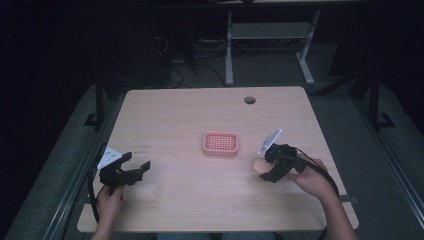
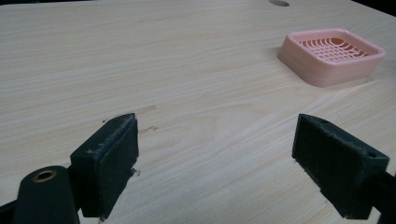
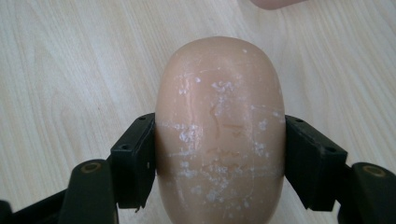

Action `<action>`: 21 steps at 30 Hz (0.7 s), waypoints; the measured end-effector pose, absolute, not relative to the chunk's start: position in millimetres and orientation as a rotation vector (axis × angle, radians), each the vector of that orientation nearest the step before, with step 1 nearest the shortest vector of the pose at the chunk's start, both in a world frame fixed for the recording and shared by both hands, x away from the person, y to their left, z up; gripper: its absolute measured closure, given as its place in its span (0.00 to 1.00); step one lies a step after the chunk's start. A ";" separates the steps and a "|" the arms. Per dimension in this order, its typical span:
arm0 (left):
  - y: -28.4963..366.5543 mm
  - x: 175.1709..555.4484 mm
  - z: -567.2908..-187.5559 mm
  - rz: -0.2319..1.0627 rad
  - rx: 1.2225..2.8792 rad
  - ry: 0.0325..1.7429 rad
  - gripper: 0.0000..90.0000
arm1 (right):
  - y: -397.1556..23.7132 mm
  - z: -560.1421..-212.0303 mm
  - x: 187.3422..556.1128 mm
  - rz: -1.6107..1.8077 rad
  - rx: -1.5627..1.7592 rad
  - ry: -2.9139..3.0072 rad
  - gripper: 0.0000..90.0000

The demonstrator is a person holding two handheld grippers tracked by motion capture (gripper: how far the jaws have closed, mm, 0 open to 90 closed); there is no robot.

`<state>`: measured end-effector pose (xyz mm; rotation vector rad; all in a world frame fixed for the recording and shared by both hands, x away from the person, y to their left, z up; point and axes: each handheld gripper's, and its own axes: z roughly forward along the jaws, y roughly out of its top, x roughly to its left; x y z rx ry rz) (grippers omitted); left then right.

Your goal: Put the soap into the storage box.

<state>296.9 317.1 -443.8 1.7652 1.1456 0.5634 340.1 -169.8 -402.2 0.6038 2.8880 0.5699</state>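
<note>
A peach-coloured oval bar of soap [image 3: 219, 135] with white flecks is clamped between the two pads of my right gripper [image 3: 219, 158], which is shut on it. From above, the soap [image 1: 257, 165] pokes out to the left of the right gripper [image 1: 268, 169], held just over the table at the right. A pink square soap dish [image 1: 220, 143] with a grid insert sits at the table's middle. In the left gripper view the dish [image 2: 332, 55] lies far off at the upper right. My left gripper [image 1: 139, 167] rests at the left with its jaws wide open and nothing between them [image 2: 215, 163].
The light wooden table [image 1: 175, 115] has a round cable hole [image 1: 249, 100] near its far edge. Beyond the table stand the legs of a white desk frame [image 1: 229, 50] on a dark floor with cables.
</note>
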 end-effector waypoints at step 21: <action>315.6 297.3 -443.7 0.560 1.772 1.145 0.16 | -143.3 -387.5 360.5 0.587 0.567 2.896 0.35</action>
